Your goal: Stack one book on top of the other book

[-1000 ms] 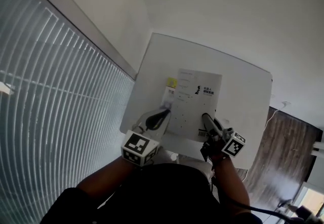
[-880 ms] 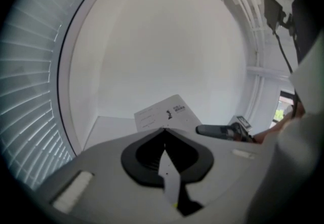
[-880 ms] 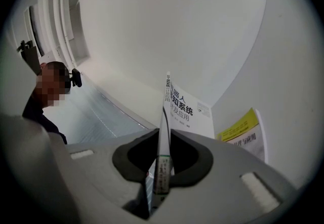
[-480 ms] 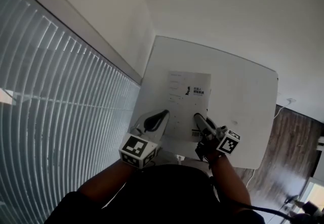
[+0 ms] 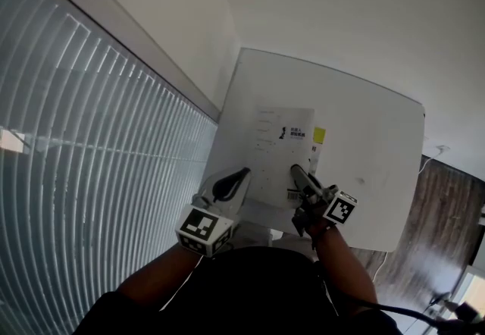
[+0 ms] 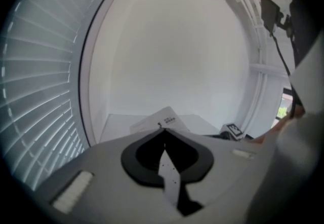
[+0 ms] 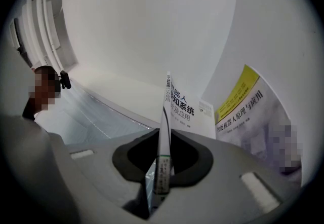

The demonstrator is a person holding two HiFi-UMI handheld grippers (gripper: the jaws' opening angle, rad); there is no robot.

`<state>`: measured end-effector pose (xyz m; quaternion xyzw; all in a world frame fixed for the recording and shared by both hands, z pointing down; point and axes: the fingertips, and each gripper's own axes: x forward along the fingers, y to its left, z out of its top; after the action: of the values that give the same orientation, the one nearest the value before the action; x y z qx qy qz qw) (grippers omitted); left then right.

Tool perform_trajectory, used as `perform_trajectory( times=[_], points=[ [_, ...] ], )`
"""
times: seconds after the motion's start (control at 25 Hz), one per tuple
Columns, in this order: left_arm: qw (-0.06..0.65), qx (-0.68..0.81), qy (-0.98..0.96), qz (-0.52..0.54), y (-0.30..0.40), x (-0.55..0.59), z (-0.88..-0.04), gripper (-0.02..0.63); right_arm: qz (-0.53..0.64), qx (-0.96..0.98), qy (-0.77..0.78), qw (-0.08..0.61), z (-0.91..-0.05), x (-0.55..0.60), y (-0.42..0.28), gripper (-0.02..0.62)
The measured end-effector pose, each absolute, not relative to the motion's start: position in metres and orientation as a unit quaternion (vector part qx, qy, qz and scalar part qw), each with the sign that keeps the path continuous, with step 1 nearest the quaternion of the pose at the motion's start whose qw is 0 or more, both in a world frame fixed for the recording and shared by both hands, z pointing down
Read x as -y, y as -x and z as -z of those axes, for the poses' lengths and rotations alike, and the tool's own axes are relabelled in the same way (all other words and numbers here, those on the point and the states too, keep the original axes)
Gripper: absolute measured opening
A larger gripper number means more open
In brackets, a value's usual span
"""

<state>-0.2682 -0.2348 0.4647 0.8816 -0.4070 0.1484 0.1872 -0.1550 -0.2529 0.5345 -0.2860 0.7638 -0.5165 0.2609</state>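
White table (image 5: 371,136) stands against a wall, with window blinds (image 5: 91,136) along the left of the head view and wooden floor (image 5: 424,235) at lower right. The white book (image 5: 276,150) is held over the middle of the table, near edge toward the person. The left gripper (image 5: 242,173) has the near-left corner and the right gripper (image 5: 295,170) the near-right edge. Left gripper view: the left gripper (image 6: 162,129) has its jaws closed on a thin white edge of the white book (image 6: 163,116), whose cover runs away toward the table beyond. The right gripper's marker cube (image 6: 232,129) shows low at right in that view. Right gripper view: the right gripper (image 7: 166,134) is clamped on the white book (image 7: 183,105), seen almost edge-on between the jaws, a barcode label on the pinched part and dark printed characters on the cover past the tips. The yellow book (image 5: 319,134) lies flat on the table, mostly covered by the white book in the head view, with only its yellow strip showing past the white book's right edge. In the right gripper view the yellow book (image 7: 253,111) sits just to the right of the held one, yellow band and print legible. Cannot tell whether the white book touches the yellow book or hangs just clear of it.
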Motion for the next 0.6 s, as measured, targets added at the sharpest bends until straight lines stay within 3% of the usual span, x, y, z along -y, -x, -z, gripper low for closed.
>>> perform_trajectory(
  times=[0.6],
  points=[
    [0.19,0.398,-0.885,-0.153,0.261,0.221,-0.469,0.006,0.522,-0.752,0.332,0.229,-0.558,0.252,0.131,0.054]
  ],
)
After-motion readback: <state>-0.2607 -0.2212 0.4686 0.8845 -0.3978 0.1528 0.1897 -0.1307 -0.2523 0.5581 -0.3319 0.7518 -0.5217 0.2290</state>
